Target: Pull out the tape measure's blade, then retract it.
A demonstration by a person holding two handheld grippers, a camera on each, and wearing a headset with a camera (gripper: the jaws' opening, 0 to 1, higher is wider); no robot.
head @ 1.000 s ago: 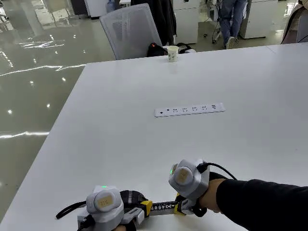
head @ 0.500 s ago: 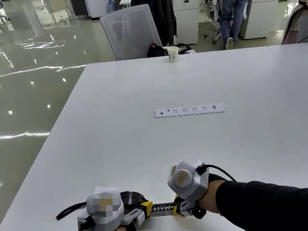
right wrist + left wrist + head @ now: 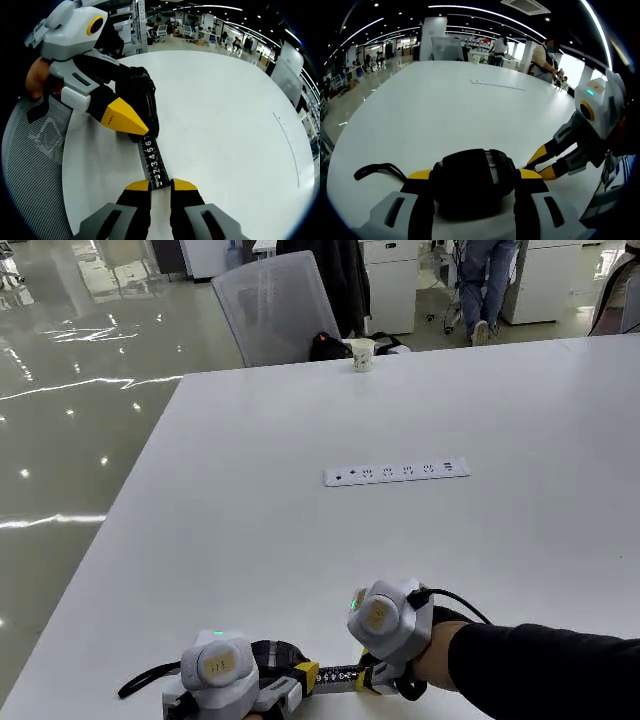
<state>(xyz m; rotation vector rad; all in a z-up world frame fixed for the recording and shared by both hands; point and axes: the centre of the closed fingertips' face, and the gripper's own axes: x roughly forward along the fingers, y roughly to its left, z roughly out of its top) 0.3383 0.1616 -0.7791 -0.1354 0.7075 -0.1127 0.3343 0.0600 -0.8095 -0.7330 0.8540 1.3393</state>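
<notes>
Head view first: near the front edge of the broad white counter point(image 3: 300, 530), the grey left gripper point(image 3: 292, 680) clamps the rounded black tape measure point(image 3: 272, 652). The grey right gripper point(image 3: 368, 677) holds the free end of its dark, white-numbered blade point(image 3: 340, 674). Only a short run of blade bridges the two. Against a second ago that run looks slightly shorter and the right gripper has edged toward the left one. The camera shifted too, so the change is small. My reading is that the blade is being fed back into the case and the retraction is close to finished. Farther up the counter lie a long white power strip point(image 3: 396, 472) and a small paper cup point(image 3: 362, 354), well apart from the work.

Left gripper view: its yellow-tipped fingers point(image 3: 530, 173) pinch the tape measure from both sides. The case appears to rest on the counter, with a black wrist strap point(image 3: 377, 170) trailing off it. No brand mark can be read on the case. The right gripper enters from the right, its fingertips just beside the case mouth.

Right gripper view: its fingers point(image 3: 184, 186) are pressed together on the blade's tip. The numerals 2, 3, 4, 5, 6 read along the strip up to the case. Small print on the left gripper's yellow fingertip is too tiny to read.
</notes>
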